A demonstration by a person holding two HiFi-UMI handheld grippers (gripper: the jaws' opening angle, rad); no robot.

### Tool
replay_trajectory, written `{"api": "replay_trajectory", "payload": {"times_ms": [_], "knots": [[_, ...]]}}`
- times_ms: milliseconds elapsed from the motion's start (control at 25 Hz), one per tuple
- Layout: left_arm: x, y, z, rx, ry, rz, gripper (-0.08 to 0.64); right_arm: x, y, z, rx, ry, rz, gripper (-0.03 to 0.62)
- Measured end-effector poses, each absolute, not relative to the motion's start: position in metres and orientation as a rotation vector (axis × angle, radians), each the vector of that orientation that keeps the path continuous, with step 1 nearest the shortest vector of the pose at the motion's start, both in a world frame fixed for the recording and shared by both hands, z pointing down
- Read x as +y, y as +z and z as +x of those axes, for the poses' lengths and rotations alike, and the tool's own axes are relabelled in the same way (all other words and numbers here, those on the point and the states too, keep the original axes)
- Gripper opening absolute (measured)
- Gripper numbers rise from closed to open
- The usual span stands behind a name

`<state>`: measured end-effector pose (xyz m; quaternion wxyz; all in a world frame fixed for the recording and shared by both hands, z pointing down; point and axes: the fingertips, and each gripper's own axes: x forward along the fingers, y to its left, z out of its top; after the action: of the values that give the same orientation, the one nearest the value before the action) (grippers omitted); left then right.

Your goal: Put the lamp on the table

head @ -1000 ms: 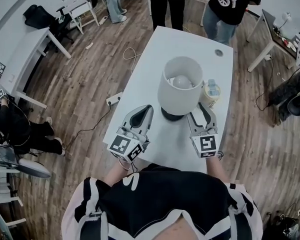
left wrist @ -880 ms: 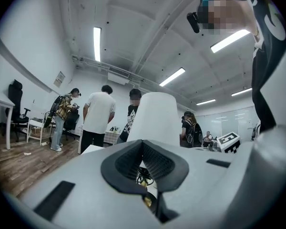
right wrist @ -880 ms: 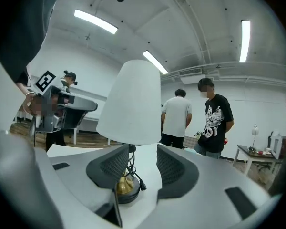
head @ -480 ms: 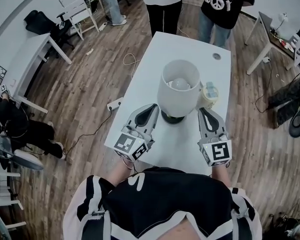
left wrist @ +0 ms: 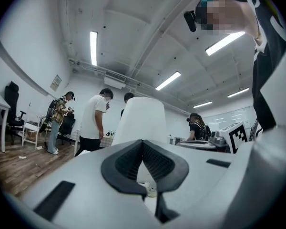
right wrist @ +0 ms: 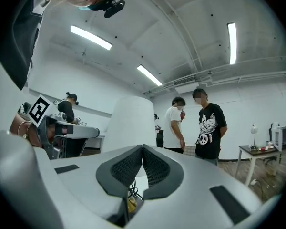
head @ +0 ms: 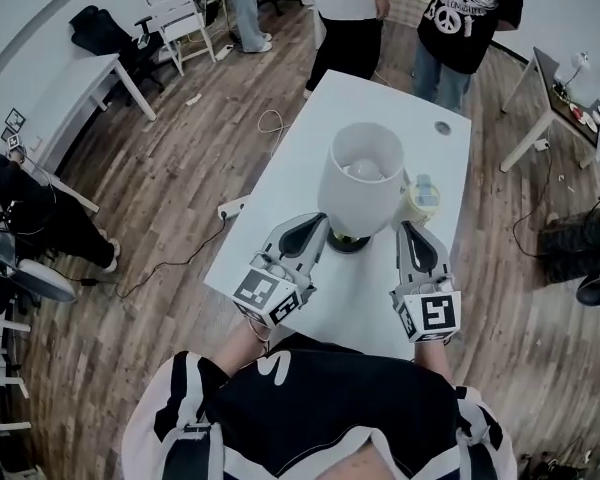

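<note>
A lamp (head: 360, 183) with a white shade and a dark round base stands upright on the white table (head: 310, 148), with its bulb visible from above. My left gripper (head: 313, 228) lies just left of the base, shut with nothing between its jaws. My right gripper (head: 410, 233) lies just right of the base, also shut and empty. In the left gripper view the shade (left wrist: 142, 120) rises behind the closed left gripper (left wrist: 143, 142). The right gripper view shows the shade (right wrist: 128, 123) behind the closed right gripper (right wrist: 143, 147). Neither gripper touches the lamp.
A small pale container (head: 423, 193) stands on the table right of the lamp. A cable hole (head: 441, 127) sits near the far right corner. Two people (head: 350, 18) stand at the table's far end. A power strip (head: 230, 208) lies on the wooden floor to the left.
The right gripper's jaws, open beside the lamp base a second ago, have closed, and the gripper has drawn back a little. The left gripper has hardly moved.
</note>
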<state>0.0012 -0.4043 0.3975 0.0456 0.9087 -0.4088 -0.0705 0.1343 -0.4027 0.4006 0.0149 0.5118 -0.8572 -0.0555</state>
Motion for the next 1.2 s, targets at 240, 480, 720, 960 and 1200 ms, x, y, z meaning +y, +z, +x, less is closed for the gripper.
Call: {"api": "replay_trajectory", "payload": {"times_ms": [240, 480, 720, 960, 1200], "knots": [[-0.388, 0.407, 0.009, -1.252, -0.204, 2.771, 0.002, -0.393, 0.404, 0.13, -2.679, -0.194, 1.574, 0.02], [-0.376, 0.399, 0.011, -1.249, -0.23, 2.79, 0.002, -0.378, 0.397, 0.132, -2.67, -0.23, 1.594, 0.02], [-0.352, 0.388, 0.003, -1.232, -0.263, 2.803, 0.002, -0.351, 0.387, 0.122, -2.663, -0.254, 1.615, 0.02], [-0.305, 0.383, -0.027, -1.238, -0.27, 2.787, 0.002, -0.301, 0.38, 0.097, -2.655, -0.269, 1.638, 0.02], [-0.246, 0.389, -0.053, -1.234, -0.257, 2.793, 0.002, -0.243, 0.383, 0.066, -2.654, -0.27, 1.644, 0.02]]}}
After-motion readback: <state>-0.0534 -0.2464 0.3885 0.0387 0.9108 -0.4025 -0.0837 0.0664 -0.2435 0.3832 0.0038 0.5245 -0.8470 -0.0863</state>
